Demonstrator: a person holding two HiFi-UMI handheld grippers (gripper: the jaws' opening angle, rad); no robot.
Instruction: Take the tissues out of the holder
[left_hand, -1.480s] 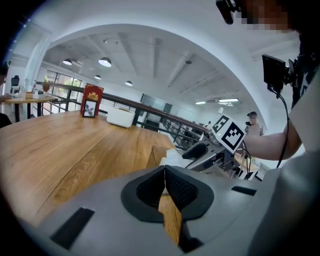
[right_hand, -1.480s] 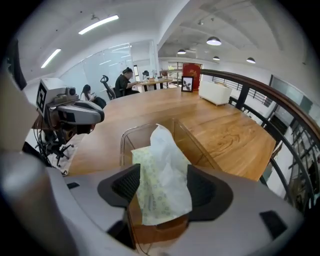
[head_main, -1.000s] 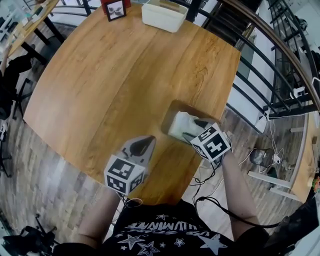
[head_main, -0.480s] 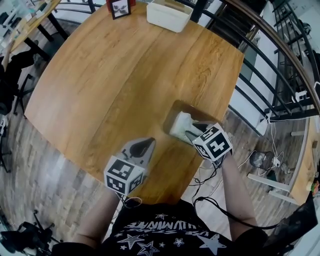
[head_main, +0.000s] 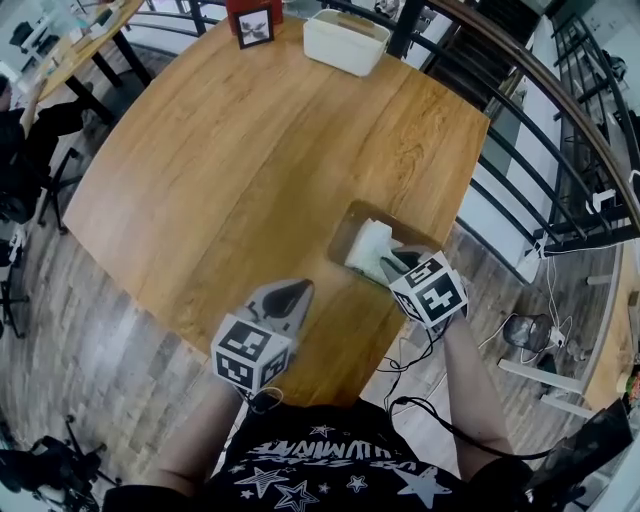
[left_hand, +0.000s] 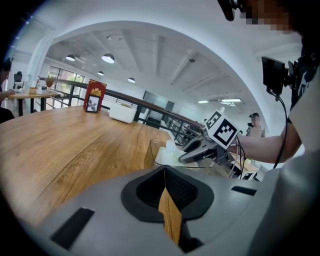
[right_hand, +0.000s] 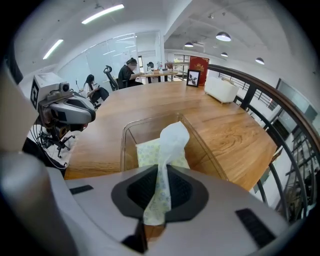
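The tissues (right_hand: 172, 140) lie in a clear holder (head_main: 350, 218) at the near right corner of the table (head_main: 230, 150). One sheet rises from the stack into the right gripper (right_hand: 156, 202), whose jaws have just been closing and now pinch it. The left gripper (left_hand: 169, 210) hangs over the table's near edge, apart from the holder, its jaws together on nothing, while a white box (head_main: 345, 40) and a red picture frame (head_main: 253, 22) stand at the far edge.
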